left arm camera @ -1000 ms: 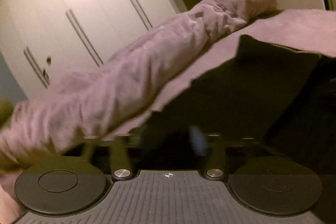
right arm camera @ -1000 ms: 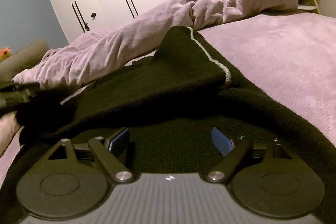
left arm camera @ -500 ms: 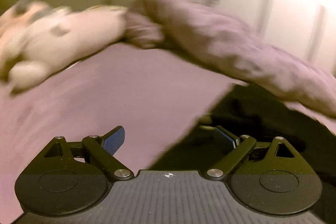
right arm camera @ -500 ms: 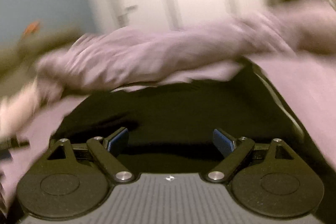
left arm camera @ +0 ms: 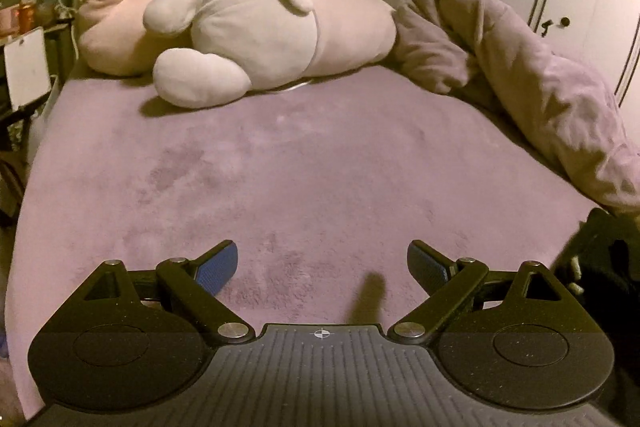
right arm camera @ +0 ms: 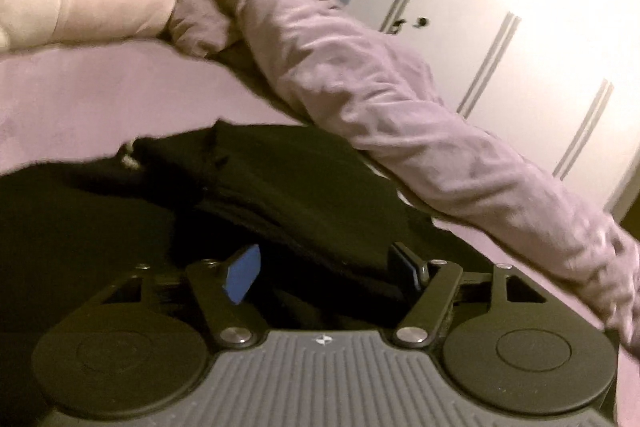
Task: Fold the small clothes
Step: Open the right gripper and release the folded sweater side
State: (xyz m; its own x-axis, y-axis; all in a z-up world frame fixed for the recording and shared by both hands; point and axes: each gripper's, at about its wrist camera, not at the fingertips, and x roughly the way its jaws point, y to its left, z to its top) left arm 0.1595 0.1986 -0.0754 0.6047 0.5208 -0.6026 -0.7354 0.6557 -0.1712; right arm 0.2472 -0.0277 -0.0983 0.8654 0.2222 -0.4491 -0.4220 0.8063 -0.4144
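- Left gripper (left arm camera: 322, 263): jaws spread wide, nothing held, above bare purple bedspread (left arm camera: 280, 155).
- Right gripper (right arm camera: 326, 269): jaws apart, dark cloth lying between them, not clamped.
- Black garment (right arm camera: 288, 187): rumpled at centre and lower left of the right wrist view; judged soft, light, limp; best taken at an edge or corner.

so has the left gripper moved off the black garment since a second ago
Yes. The left gripper swung left: the black garment now sits at the view's right edge, open purple bedspread ahead.
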